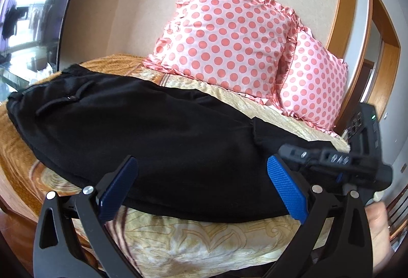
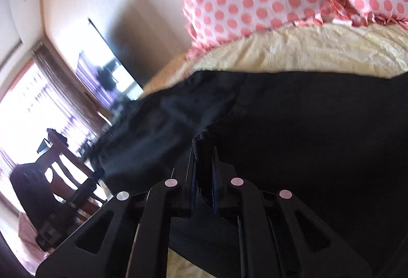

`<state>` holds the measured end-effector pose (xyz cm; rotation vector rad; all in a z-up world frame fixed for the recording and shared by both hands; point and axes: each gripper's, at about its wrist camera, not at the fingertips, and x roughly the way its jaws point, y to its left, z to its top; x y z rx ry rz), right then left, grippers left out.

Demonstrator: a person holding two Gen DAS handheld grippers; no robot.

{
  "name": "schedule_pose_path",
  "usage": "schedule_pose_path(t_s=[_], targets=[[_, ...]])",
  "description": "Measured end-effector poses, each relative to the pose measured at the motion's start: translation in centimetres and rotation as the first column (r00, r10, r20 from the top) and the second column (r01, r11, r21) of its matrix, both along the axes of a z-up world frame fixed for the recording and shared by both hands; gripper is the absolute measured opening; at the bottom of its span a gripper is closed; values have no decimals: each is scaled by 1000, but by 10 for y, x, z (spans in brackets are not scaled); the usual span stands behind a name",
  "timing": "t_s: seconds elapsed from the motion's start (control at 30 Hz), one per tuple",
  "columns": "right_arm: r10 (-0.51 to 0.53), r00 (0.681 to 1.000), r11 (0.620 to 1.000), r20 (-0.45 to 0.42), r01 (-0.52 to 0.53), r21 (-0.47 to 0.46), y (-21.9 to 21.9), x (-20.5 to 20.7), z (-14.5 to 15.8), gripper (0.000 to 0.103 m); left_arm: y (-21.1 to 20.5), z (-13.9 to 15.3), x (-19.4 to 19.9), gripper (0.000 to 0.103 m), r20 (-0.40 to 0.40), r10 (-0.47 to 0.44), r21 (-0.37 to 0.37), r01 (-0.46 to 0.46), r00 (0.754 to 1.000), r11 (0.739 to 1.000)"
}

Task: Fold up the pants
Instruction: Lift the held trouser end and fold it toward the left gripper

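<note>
Bedroom setting, patterned bedspread [image 1: 178, 239] as work surface. Right gripper [image 2: 204, 158] is clenched on a hem of the black pants [image 1: 153, 130], presumably to carry that end over for a fold. Left gripper [image 1: 201, 176] stands released, jaws wide above the near edge. Pants lie lengthwise across the bed; polka-dot pillows [image 1: 224, 35] crowd the far side, and free room remains along the near edge.

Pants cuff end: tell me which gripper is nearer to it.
Right. The right gripper is shut on the cuff end of the black pants. The left gripper hovers open over the pants' near edge, its fingers gripping nothing.
</note>
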<state>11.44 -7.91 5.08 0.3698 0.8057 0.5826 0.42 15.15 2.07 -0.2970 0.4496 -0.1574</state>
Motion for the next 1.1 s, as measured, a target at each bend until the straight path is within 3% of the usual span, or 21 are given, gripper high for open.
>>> schedule_pose_path(t_s=[0.23, 0.33, 0.4, 0.5, 0.57, 0.63, 0.73, 0.8, 0.87, 0.93, 1.03, 1.1], targets=[[57, 998, 997, 22, -55, -56, 17, -6, -2, 10, 9, 6, -2, 101, 12, 48, 13, -48, 999, 999], [81, 997, 988, -6, -81, -131, 27, -14, -14, 11, 19, 6, -4, 101, 2, 77, -6, -77, 997, 997], [92, 995, 979, 33, -84, -184, 31, -20, -11, 12, 26, 6, -4, 101, -11, 94, -17, -95, 995, 995], [140, 989, 970, 42, -129, -204, 37, -28, -4, 32, 41, 5, -6, 101, -27, 124, -42, -125, 992, 991], [159, 985, 974, 67, -145, -171, 36, -33, 5, 33, 52, 6, -9, 101, -24, 157, -43, -158, 987, 987], [115, 986, 981, 124, -93, -170, 32, -34, 18, 33, 62, 9, -13, 101, -14, 197, -29, -197, 980, 980], [44, 983, 952, 177, 13, -307, 37, -25, 21, 33, 79, 13, -16, 101, -11, 242, -23, -243, 970, 970], [57, 990, 920, 129, -2, -391, 47, -15, 10, 33, 92, 13, -15, 101, -25, 259, -38, -260, 966, 965], [84, 994, 898, 76, -43, -438, 56, -11, -3, 33, 110, 13, -13, 101, -57, 269, -69, -273, 961, 960], [88, 989, 889, 121, -24, -458, 58, -18, -4, 34, 130, 12, -9, 101, -92, 271, -117, -281, 958, 953], [74, 993, 920, 89, -34, -391, 47, -15, -5, 37, 163, 11, -7, 101, -138, 269, -212, -294, 953, 932], [58, 996, 937, 72, -29, -347, 38, -17, -7, 47, 182, 9, -5, 101, -181, 264, -282, -307, 947, 909]])
